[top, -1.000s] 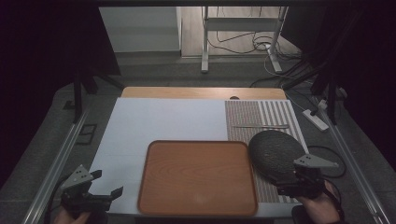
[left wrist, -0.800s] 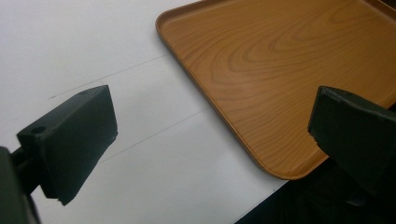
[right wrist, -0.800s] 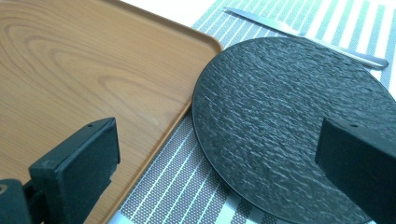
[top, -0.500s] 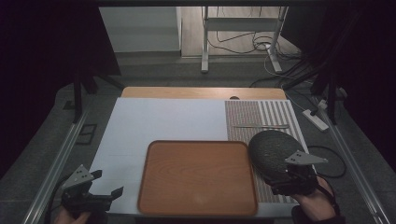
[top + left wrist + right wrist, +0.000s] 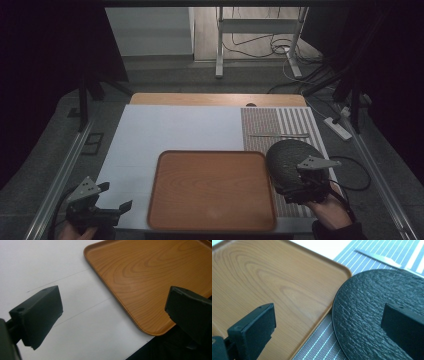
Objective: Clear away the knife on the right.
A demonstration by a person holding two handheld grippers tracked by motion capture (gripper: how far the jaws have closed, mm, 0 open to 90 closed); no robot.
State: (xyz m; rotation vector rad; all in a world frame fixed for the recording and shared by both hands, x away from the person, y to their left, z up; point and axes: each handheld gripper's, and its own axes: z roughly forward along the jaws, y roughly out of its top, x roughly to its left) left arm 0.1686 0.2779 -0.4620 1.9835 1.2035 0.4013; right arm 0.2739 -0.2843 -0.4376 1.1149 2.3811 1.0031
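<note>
The right gripper (image 5: 300, 187), jaws spread and empty, hovers over the black plate's (image 5: 287, 157) 5 o'clock edge, the wooden tray (image 5: 212, 187) at its 9 o'clock, far nearer than the equally released left gripper (image 5: 117, 210)

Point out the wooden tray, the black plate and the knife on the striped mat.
wooden tray (image 5: 210, 192): high view, middle of its bare floor.
black plate (image 5: 372, 307): right gripper view, its textured surface.
knife (image 5: 278, 135): high view, mid-length.
</note>
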